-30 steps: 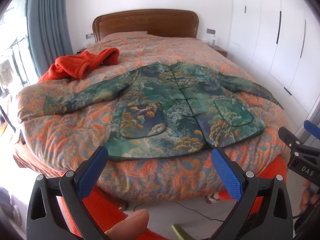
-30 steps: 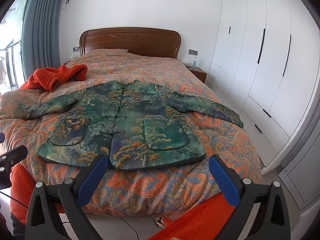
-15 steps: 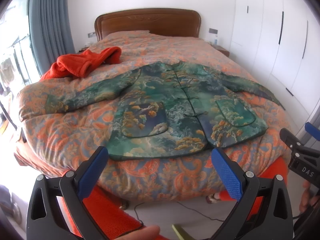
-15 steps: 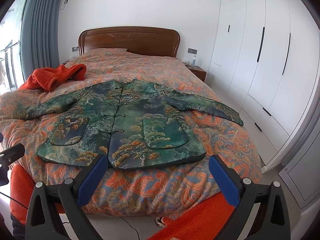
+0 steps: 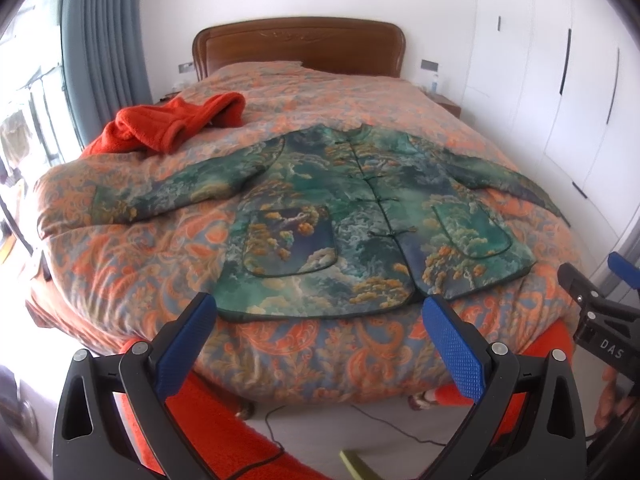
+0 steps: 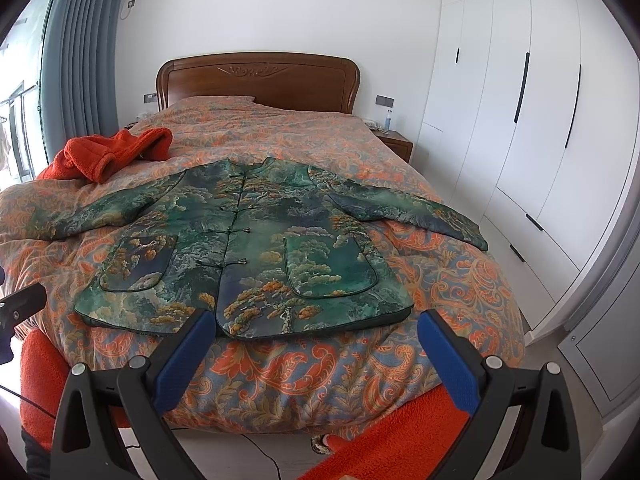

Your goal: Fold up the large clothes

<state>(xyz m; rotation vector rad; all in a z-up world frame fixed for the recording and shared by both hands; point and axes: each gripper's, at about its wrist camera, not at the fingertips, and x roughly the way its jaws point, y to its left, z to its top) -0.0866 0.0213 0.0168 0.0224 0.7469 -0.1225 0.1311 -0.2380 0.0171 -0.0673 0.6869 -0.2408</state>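
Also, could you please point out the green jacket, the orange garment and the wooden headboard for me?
green jacket (image 6: 256,256): right wrist view, on the buttoned front, mid-chest.
orange garment (image 5: 172,124): left wrist view, on the middle of the crumpled heap.
wooden headboard (image 6: 258,80): right wrist view, on the centre panel under the carving.

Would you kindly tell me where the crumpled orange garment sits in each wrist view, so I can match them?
Left wrist view: the orange garment lies upper left, on the bed beyond the green jacket.
Right wrist view: the orange garment lies at the left, mid-height.
Shared landmark: the wooden headboard.
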